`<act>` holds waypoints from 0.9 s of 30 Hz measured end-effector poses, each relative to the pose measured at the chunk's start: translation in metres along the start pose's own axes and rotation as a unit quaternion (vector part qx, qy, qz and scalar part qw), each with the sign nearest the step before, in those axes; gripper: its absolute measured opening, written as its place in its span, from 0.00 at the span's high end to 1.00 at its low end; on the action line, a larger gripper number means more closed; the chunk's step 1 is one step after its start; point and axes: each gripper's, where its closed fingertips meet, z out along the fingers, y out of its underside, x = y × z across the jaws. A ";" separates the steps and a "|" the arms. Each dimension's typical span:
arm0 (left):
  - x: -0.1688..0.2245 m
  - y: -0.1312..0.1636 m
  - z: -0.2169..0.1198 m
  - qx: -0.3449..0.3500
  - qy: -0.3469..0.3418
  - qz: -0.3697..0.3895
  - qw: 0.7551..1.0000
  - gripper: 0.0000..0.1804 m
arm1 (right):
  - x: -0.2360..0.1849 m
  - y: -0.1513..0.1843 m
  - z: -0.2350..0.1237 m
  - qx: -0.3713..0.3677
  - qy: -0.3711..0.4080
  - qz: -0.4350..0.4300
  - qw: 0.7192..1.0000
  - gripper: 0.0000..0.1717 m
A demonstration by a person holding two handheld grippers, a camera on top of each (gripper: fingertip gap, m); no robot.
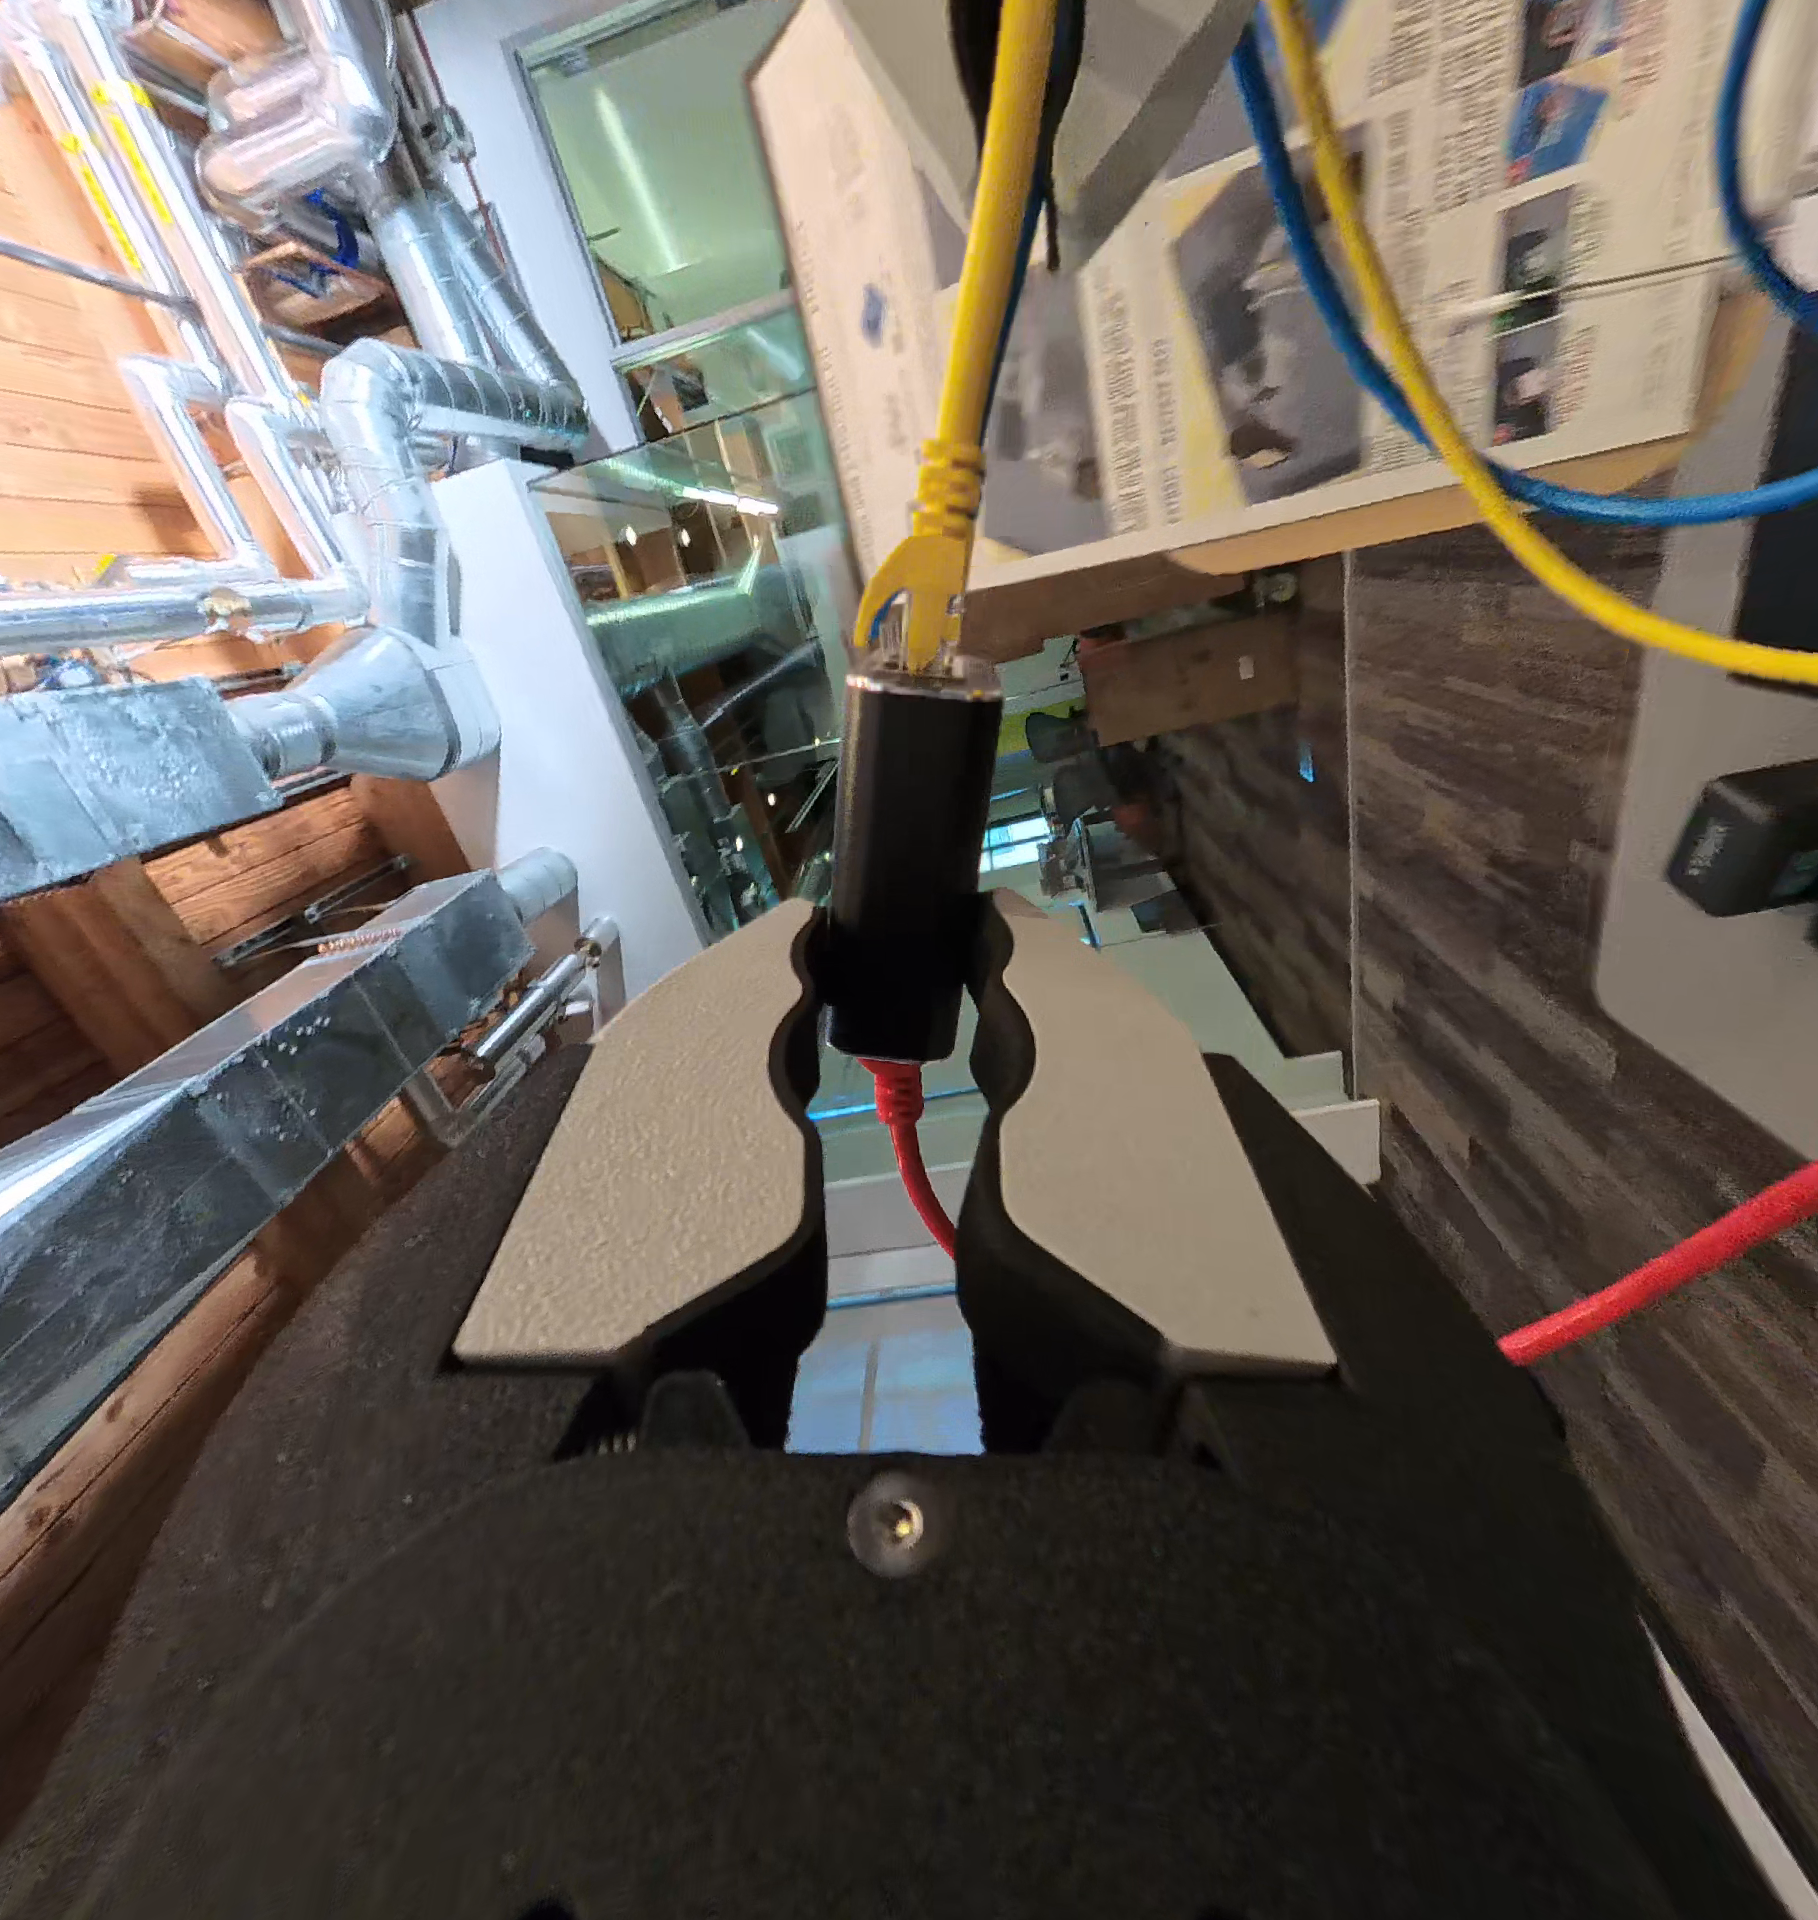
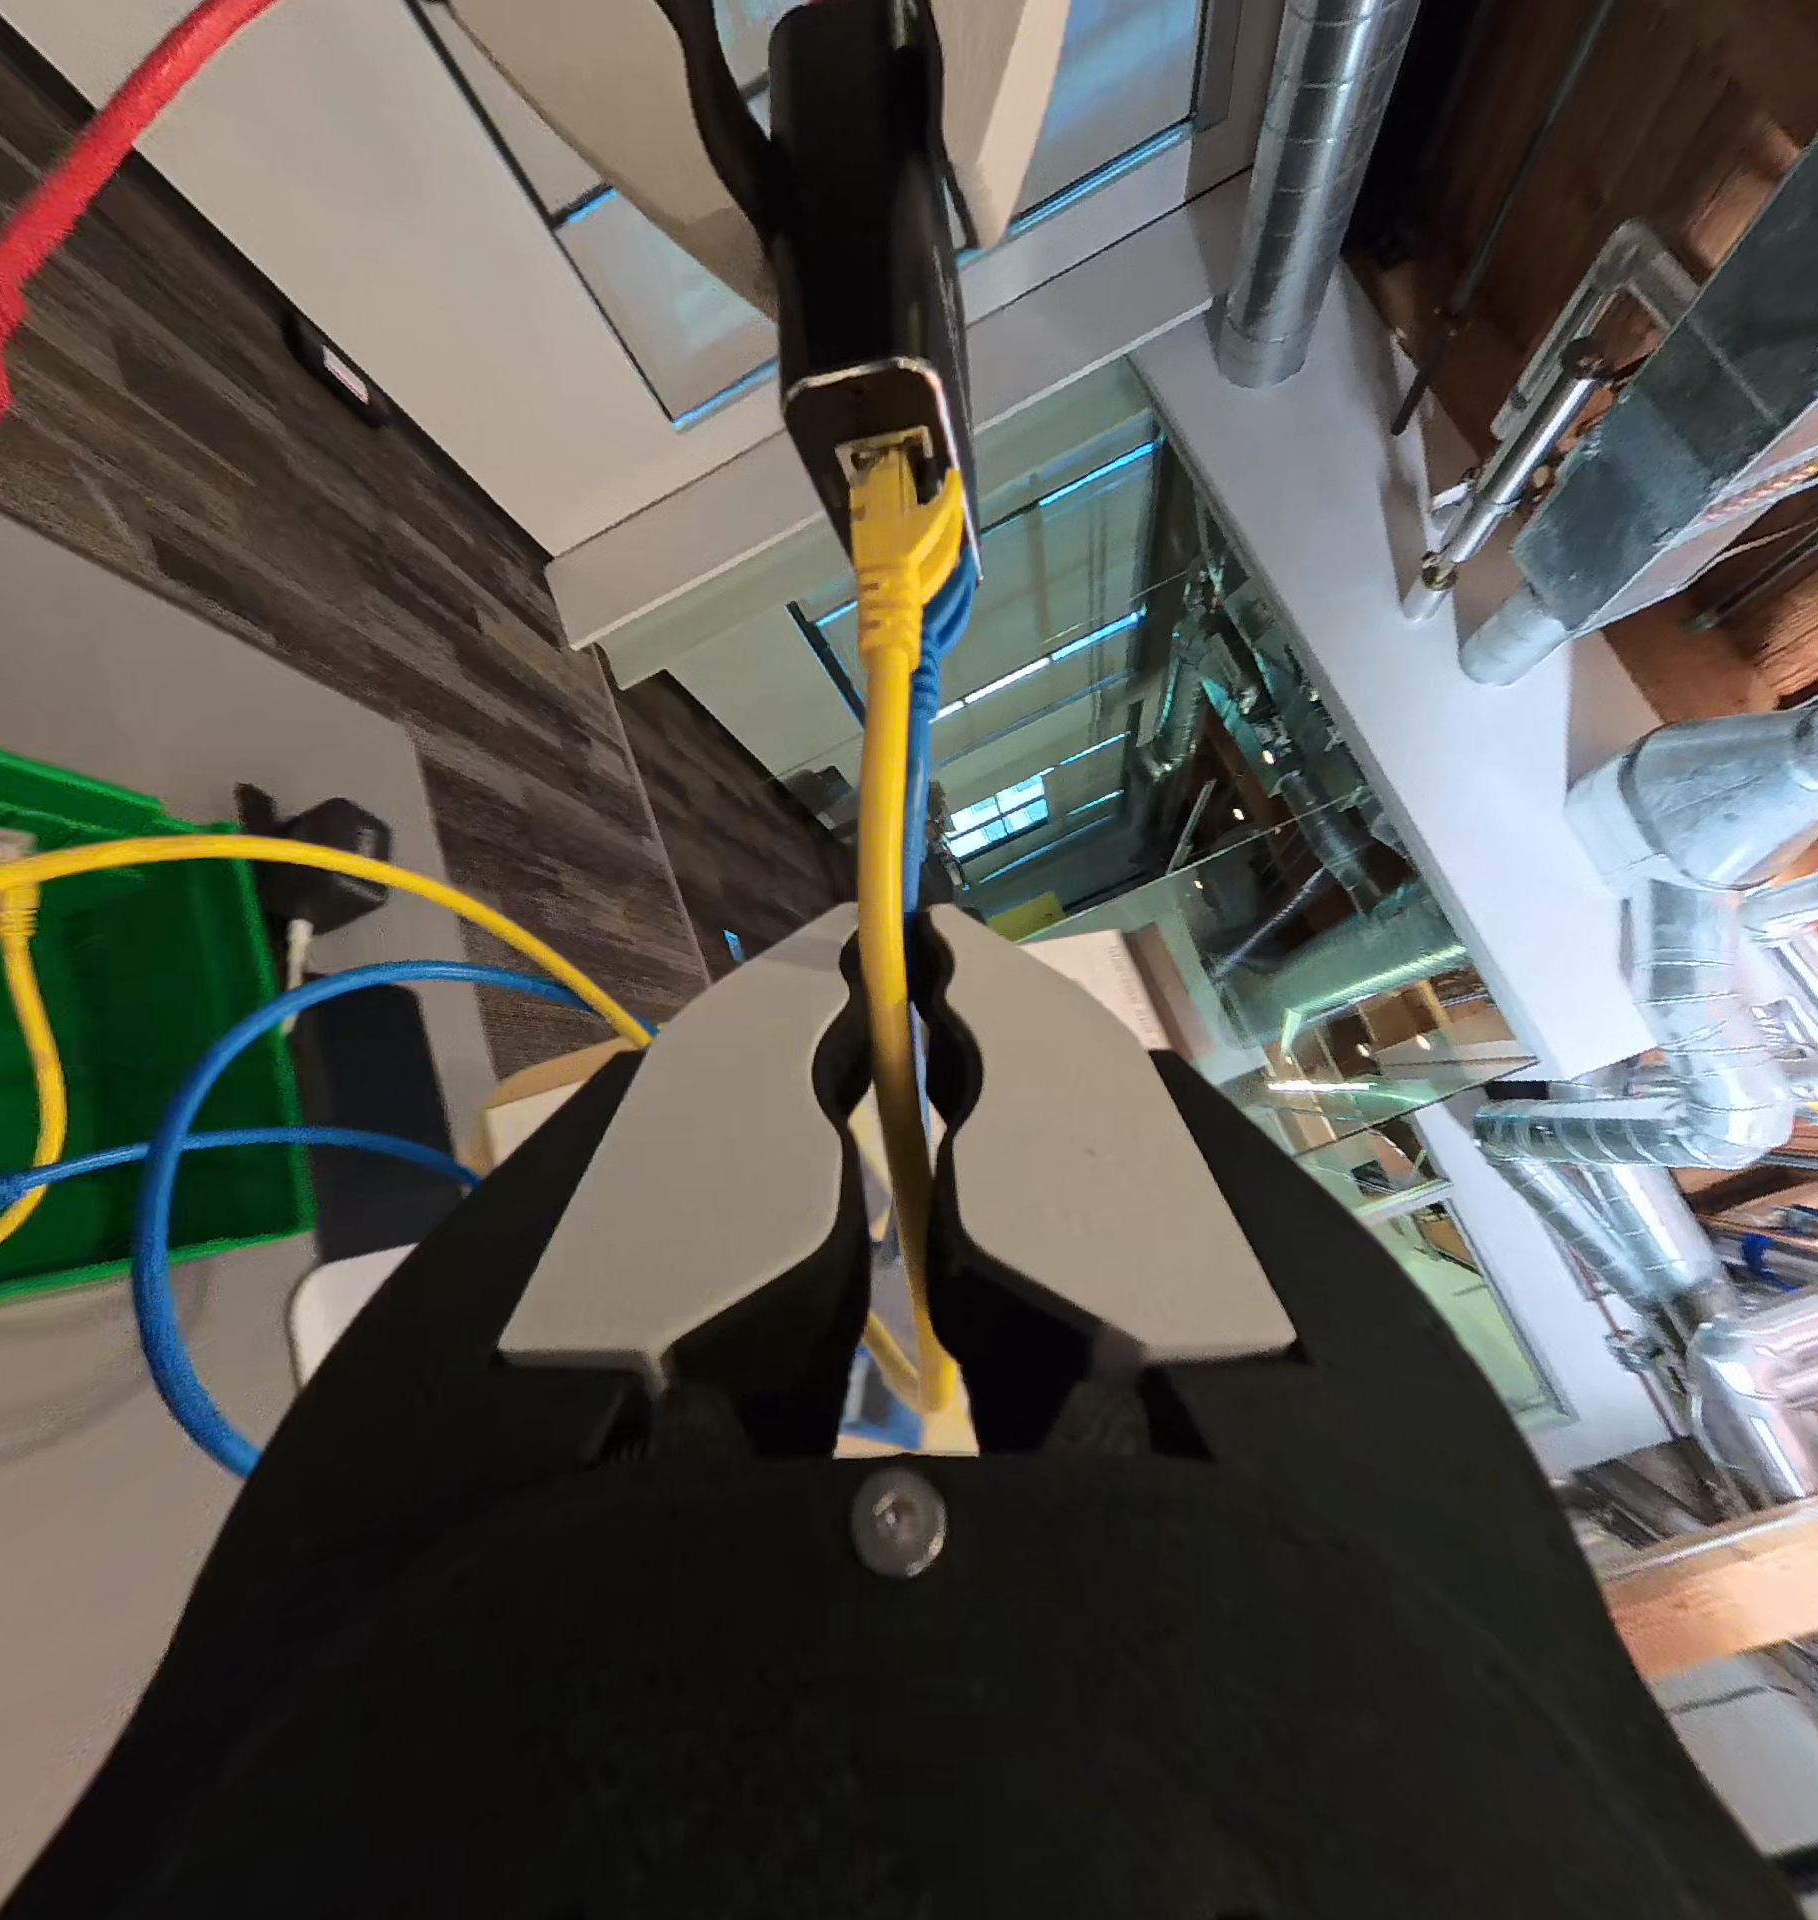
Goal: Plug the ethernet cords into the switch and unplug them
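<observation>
My left gripper (image 1: pixel 905 940) is shut on the near end of a small black switch (image 1: pixel 910 821) and holds it up in the air. A yellow cord's plug (image 1: pixel 936 551) sits in the switch's far end, with a blue cord beside it. A red cord (image 1: pixel 920 1153) leaves the switch's near end between my fingers. In the right wrist view the switch (image 2: pixel 863 260) is straight ahead with the yellow plug (image 2: pixel 889 530) in its port. My right gripper (image 2: pixel 894 971) is shut on the yellow cord (image 2: pixel 884 831) a short way behind the plug. The blue cord (image 2: pixel 926 665) runs alongside it.
A green bin (image 2: pixel 157 1039) lies at the left with a loose yellow plug (image 2: pixel 11 894) over it. Loops of yellow and blue cord (image 2: pixel 188 1091) hang there. A black power adapter (image 1: pixel 1757 842) sits on a white surface. A printed board (image 1: pixel 1404 312) lies beyond the switch. The gap from one gripper's tips to the other's is roughly 10 cm.
</observation>
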 end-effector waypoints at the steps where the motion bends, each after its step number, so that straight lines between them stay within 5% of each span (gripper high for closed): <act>1: -0.020 0.003 0.000 -0.006 -0.007 -0.004 1.000 0.86 | 0.018 -0.008 0.000 -0.004 0.002 -0.004 1.000 0.97; 6: -0.102 0.010 -0.003 -0.021 -0.037 -0.033 0.999 0.86 | 0.098 -0.037 -0.015 -0.041 0.006 -0.020 0.999 0.96; 10: -0.109 -0.011 -0.004 0.019 -0.022 -0.081 0.996 0.86 | 0.108 -0.025 -0.035 -0.088 -0.035 -0.017 0.995 0.96; 19: 0.023 -0.085 0.029 0.110 0.050 -0.164 0.979 0.86 | 0.000 0.069 -0.070 -0.174 -0.133 0.007 0.976 0.96; 27: 0.125 -0.145 0.053 0.162 0.051 -0.231 0.958 0.82 | -0.075 0.120 -0.103 -0.202 -0.126 0.050 0.970 0.96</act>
